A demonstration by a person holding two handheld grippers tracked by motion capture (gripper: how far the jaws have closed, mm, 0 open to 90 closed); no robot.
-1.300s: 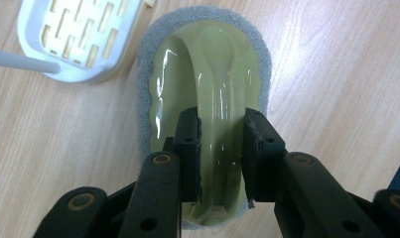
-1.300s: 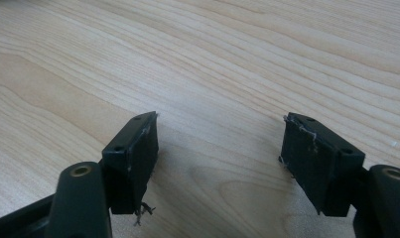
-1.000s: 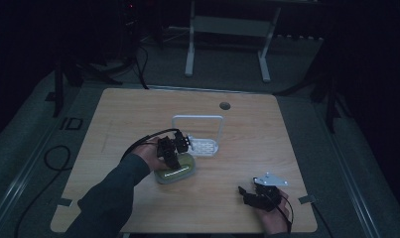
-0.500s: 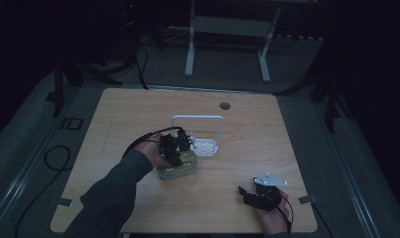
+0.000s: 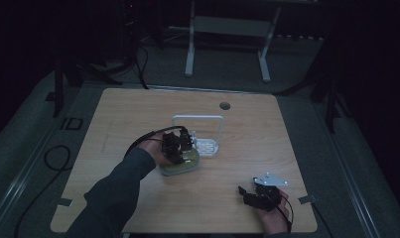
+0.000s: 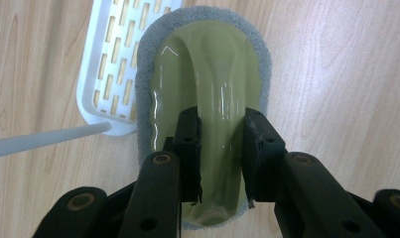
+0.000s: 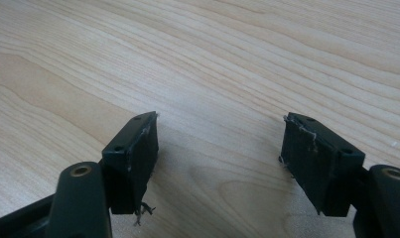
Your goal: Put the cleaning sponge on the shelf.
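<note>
My left gripper (image 6: 221,144) squeezes the green handle of the scrubber (image 6: 207,79). The scrubber sits flat on the table (image 5: 138,109), touching the white rack (image 6: 110,59). My right gripper (image 7: 220,148) is wide apart, holding nothing, over bare wood.

A dim lab or test room is suggested: a bare wooden table (image 5: 267,129) is ringed by floor cables (image 5: 48,163) and a metal stand frame (image 5: 227,29).
</note>
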